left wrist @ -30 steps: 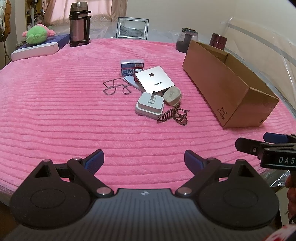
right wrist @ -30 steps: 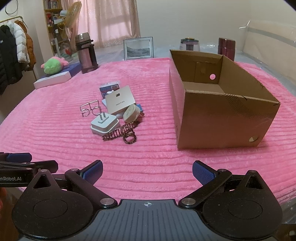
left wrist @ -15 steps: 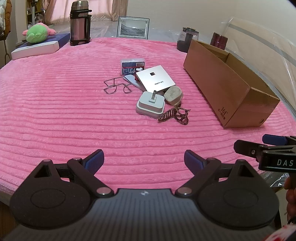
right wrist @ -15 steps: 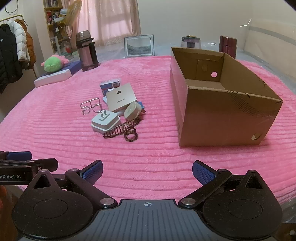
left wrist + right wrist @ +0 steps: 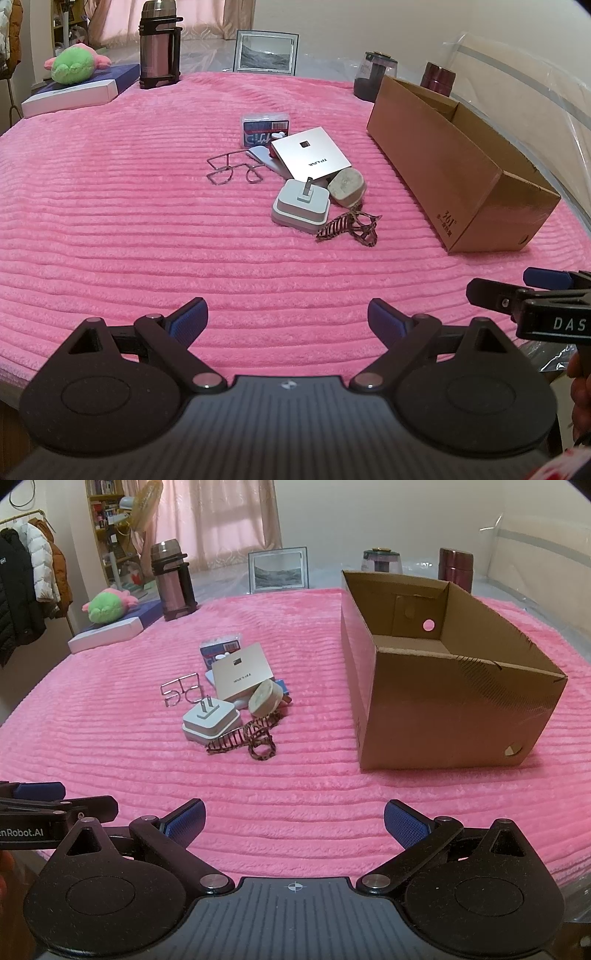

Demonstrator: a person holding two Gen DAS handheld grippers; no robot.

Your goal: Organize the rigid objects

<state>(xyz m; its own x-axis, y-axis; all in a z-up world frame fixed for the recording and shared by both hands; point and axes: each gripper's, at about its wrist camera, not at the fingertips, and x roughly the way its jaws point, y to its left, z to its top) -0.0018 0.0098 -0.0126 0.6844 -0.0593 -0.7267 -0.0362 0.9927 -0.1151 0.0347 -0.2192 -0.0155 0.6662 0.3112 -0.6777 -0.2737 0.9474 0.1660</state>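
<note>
A cluster of small items lies mid-blanket: a white plug adapter [image 5: 301,206] [image 5: 210,722], a flat silver TP-Link box [image 5: 310,156] [image 5: 242,675], a beige round plug [image 5: 346,186] [image 5: 264,698], a brown hair claw [image 5: 349,227] [image 5: 245,740], a wire puzzle [image 5: 232,170] [image 5: 181,692] and a blue packet [image 5: 264,129] [image 5: 219,650]. An open cardboard box [image 5: 454,173] [image 5: 443,686] stands to their right, empty inside. My left gripper [image 5: 286,319] and right gripper [image 5: 294,823] both hover open over the near blanket edge, nothing between their fingers.
A pink ribbed blanket [image 5: 110,221] covers the surface. At the back stand a thermos [image 5: 159,44], a picture frame [image 5: 266,51], two jars [image 5: 375,75], a flat white box [image 5: 70,96] and a green plush [image 5: 75,66]. Coats [image 5: 22,590] hang far left.
</note>
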